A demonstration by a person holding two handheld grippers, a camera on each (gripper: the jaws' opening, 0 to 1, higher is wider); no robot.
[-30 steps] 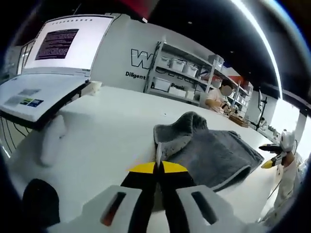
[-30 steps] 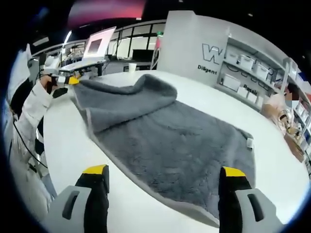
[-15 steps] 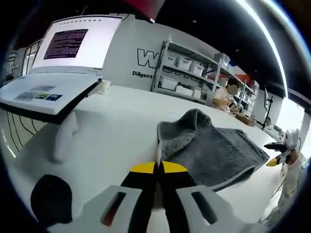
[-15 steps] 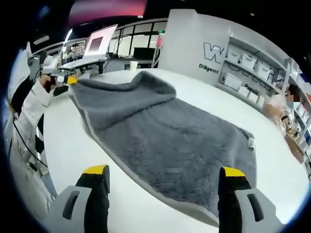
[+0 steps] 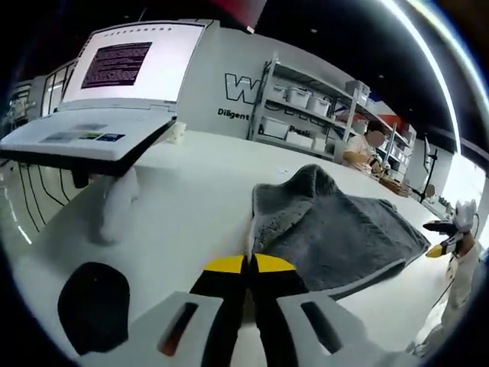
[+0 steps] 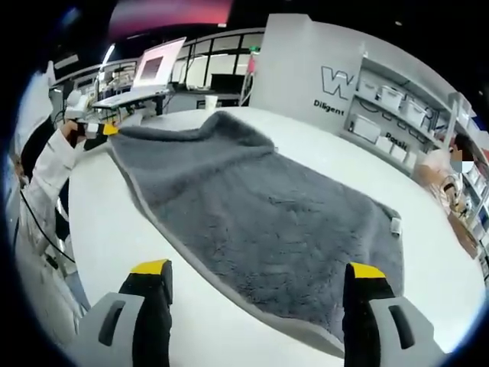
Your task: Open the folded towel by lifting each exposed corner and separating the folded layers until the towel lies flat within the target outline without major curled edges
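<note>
L fingers (image 5: 246, 269) on towel (image 5: 336, 233) corner

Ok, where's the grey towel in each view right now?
Left gripper view: grey towel right of centre, its corner clamped in the shut left claw.
Right gripper view: it fills the middle, running away to the upper left.
Shared landmark: the shelving rack by the lettered wall.

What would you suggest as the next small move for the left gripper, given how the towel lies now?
Probably draw the left gripper, shut on the towel's corner, a little further outward and lower it to the white table. The towel has a raised hump just beyond that corner, so that end is not yet flat, while the right gripper hangs open near the flat end.
</note>
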